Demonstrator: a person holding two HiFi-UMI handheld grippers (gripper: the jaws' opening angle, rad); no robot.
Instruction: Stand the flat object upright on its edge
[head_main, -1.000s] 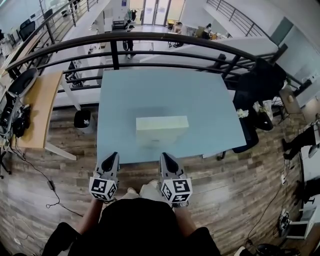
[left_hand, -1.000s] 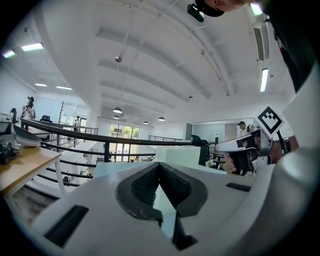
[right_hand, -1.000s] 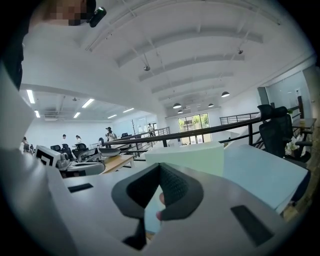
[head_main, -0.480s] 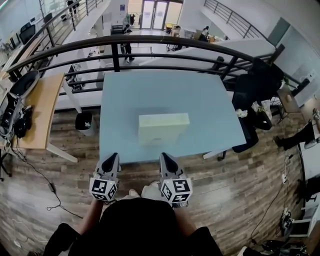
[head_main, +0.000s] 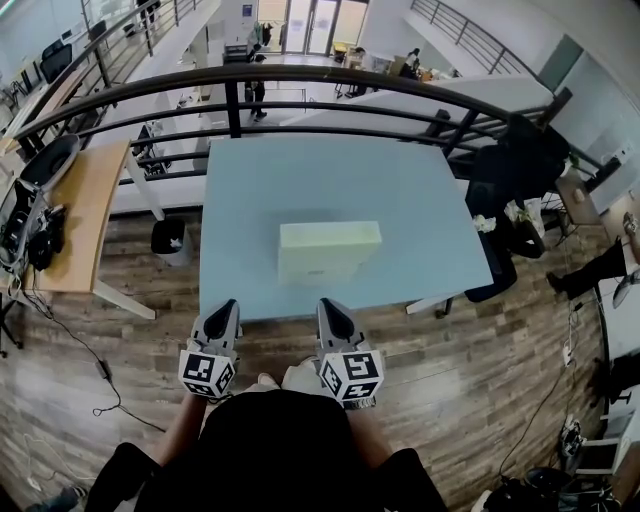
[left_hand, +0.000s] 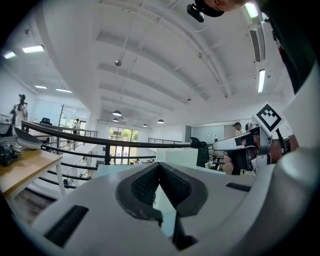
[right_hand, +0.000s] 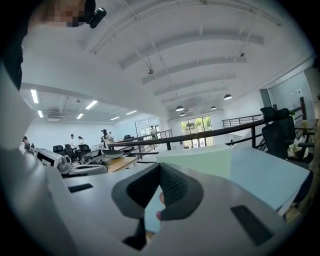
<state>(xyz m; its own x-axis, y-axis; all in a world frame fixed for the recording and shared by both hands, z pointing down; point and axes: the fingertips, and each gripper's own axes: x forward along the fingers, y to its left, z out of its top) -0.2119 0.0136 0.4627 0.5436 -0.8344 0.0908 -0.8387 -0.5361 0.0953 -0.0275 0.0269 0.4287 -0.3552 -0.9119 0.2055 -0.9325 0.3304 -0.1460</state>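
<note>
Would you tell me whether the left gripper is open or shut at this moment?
Shut. The left gripper has its fingers meeting at the tips, with nothing held between them.

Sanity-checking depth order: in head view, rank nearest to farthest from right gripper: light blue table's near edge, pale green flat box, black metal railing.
1. Light blue table's near edge, just ahead of the right gripper.
2. Pale green flat box, lying mid-table, straight ahead.
3. Black metal railing, beyond the table's far edge.
</note>
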